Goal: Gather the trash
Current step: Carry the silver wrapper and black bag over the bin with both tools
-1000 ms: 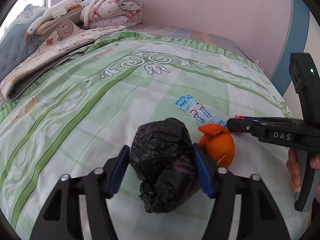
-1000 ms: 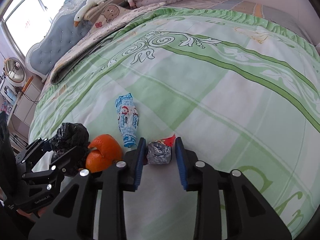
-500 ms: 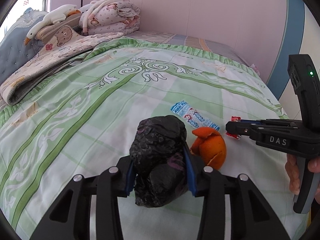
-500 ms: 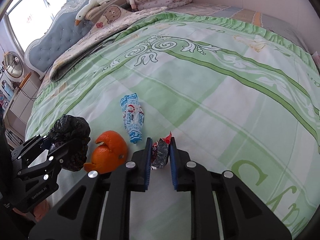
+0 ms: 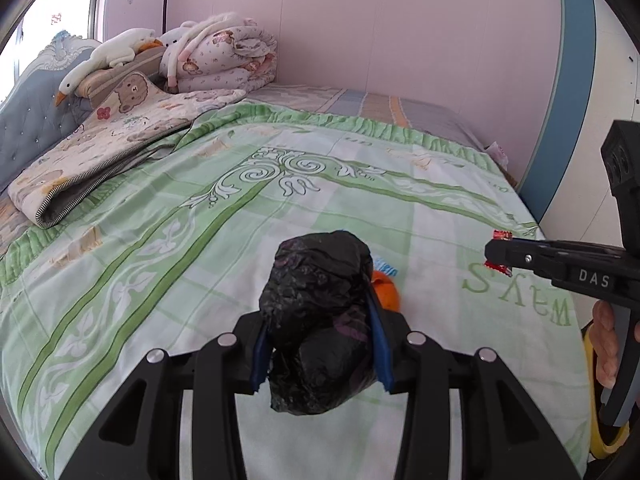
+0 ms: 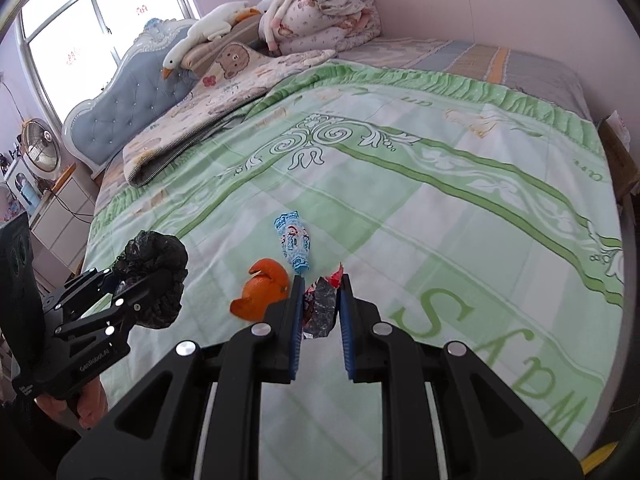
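Note:
My left gripper [image 5: 320, 344] is shut on a crumpled black plastic bag [image 5: 320, 320], held up off the green bedspread [image 5: 200, 240]; the same bag [image 6: 154, 276] shows at the left of the right wrist view. My right gripper [image 6: 320, 312] is shut on a crumpled silver and red wrapper [image 6: 320, 308], also lifted; its red tip [image 5: 498, 250] pokes out of the fingers in the left wrist view. An orange peel [image 6: 262, 290] and a blue and white snack wrapper [image 6: 294, 244] lie on the bedspread below and between the grippers. The bag hides most of the peel [image 5: 386, 292] in the left wrist view.
A folded bear-print quilt [image 6: 224, 96], a goose plush [image 6: 208, 36] and a bundled blanket [image 6: 320, 16] lie at the head of the bed by the blue headboard [image 6: 132, 96]. A fan [image 6: 40, 152] and white cabinet stand beyond the bed's left side. A person's hand [image 5: 606, 344] holds the right gripper.
Both grippers closed on their items, the left on the black bag and the right on the silver wrapper, then lifted them off the bedspread. The peel and blue wrapper stayed put.

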Demonstrator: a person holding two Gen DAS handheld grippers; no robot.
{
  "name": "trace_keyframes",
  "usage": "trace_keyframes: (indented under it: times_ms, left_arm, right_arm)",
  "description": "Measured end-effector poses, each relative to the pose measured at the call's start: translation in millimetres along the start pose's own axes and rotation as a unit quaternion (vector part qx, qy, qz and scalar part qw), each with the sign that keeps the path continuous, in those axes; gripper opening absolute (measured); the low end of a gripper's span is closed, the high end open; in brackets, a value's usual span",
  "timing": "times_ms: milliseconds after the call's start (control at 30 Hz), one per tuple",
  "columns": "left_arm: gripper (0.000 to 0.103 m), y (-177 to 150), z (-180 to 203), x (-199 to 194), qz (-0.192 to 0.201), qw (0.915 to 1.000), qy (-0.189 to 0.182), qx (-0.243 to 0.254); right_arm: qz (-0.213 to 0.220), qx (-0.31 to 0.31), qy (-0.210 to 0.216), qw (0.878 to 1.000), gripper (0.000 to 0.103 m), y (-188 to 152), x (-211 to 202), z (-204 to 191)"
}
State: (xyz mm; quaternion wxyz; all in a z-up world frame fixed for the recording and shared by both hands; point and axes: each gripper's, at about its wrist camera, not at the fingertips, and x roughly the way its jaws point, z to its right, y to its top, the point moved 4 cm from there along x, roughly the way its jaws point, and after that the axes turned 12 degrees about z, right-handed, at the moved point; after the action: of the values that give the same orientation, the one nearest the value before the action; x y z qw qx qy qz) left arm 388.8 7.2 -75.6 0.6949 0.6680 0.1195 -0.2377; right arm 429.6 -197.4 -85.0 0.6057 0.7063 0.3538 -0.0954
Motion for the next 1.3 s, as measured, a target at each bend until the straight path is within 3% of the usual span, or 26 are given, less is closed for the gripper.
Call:
trace_keyframes:
  times_ms: [333, 700, 1300]
  left_arm:
    - [0.038, 11, 38, -63, 0.025, 0.9993, -0.026, 0.005]
    - [0.038, 18, 114, -126, 0.055, 0.9934, -0.093, 0.038]
    - [0.038, 6, 238, -157, 0.058, 0.9744, -0.194, 0.098]
  right_arm:
    - [0.043, -0.004, -0.018, 0.999, 0.016, -4, -102, 0]
    - [0.086, 0.007, -0.060, 0.994, 0.016, -21, -217, 23]
    - [0.120, 0.068, -0.127, 0.982, 0.016, -67, -324, 109]
